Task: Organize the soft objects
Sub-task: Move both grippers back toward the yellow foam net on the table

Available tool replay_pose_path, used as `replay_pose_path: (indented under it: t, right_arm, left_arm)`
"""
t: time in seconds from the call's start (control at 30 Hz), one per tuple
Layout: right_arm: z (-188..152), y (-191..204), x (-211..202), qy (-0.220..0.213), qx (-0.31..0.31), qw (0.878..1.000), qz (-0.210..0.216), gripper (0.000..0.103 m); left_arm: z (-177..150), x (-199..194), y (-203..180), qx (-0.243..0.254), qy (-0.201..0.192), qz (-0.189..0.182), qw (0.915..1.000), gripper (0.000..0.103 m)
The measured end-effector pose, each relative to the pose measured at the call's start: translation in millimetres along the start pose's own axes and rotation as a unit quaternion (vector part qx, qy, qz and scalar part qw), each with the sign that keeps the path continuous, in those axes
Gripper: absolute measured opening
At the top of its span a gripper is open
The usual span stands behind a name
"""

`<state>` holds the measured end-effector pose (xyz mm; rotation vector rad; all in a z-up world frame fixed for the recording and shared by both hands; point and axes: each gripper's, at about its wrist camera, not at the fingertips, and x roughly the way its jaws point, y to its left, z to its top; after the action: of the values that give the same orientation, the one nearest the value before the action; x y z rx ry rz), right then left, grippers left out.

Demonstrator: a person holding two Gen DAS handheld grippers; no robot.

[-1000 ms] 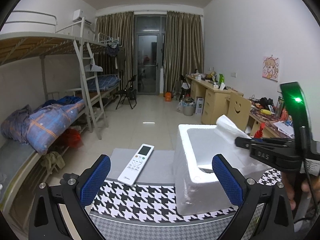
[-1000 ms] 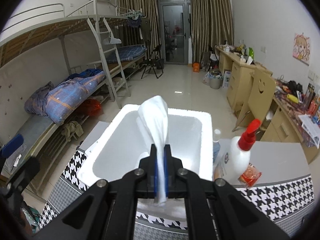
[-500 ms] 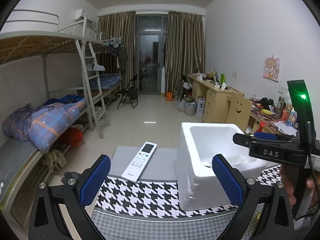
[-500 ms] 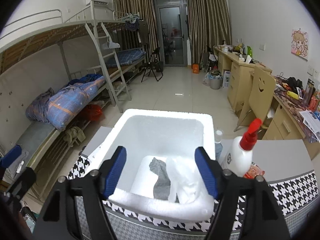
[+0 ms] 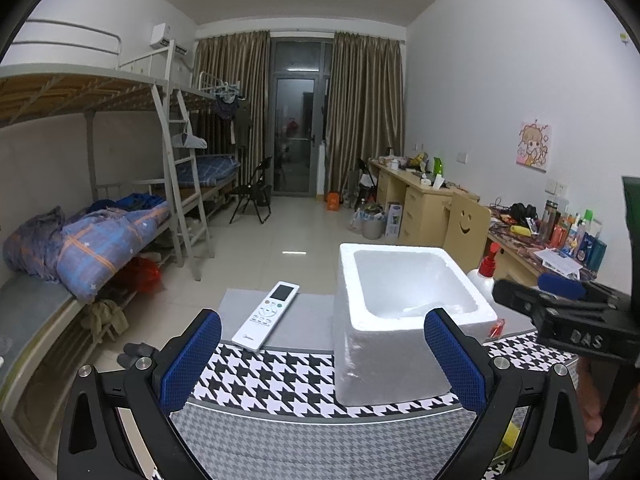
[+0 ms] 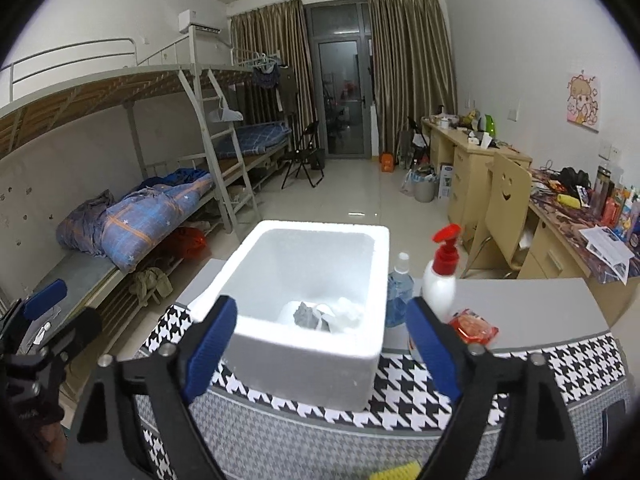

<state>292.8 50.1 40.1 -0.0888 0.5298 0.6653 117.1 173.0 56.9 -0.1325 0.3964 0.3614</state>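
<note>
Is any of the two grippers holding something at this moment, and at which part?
Nothing is held. The left gripper and the right gripper are both open and empty. The white cloth lies in the foam box.

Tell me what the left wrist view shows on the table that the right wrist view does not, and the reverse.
Left wrist only: a white remote control lying on the grey mat left of the foam box.

Right wrist only: a grey cloth and white cloth inside the box, a blue-liquid bottle and an orange packet to its right.

Both: the foam box, the red-capped pump bottle, the houndstooth tablecloth, and both grippers open: left, right.
</note>
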Motion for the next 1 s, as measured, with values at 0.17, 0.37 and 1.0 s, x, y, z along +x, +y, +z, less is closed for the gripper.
replay_pose_path:
  t: [0.17,0.37,1.0]
  right_arm:
    - [-12,-4,-18,-0.006,0.007,1.0,0.007,0.093]
    - [-24,-7,-40,-0.025,0.002,1.0,0.009,0.094]
    - [-65,-28,-93,-0.059,0.003,0.998,0.024,0.094]
  left_arm:
    - [-1,-9,-9,0.011,-0.005,0.002,0.9999,0.102]
    - [-7,-21,-18,0.013,-0.008,-0.007,0.9999,0.102]
    - [-35,-60,-64,0.028,-0.025,-0.056,0.9977,0.102]
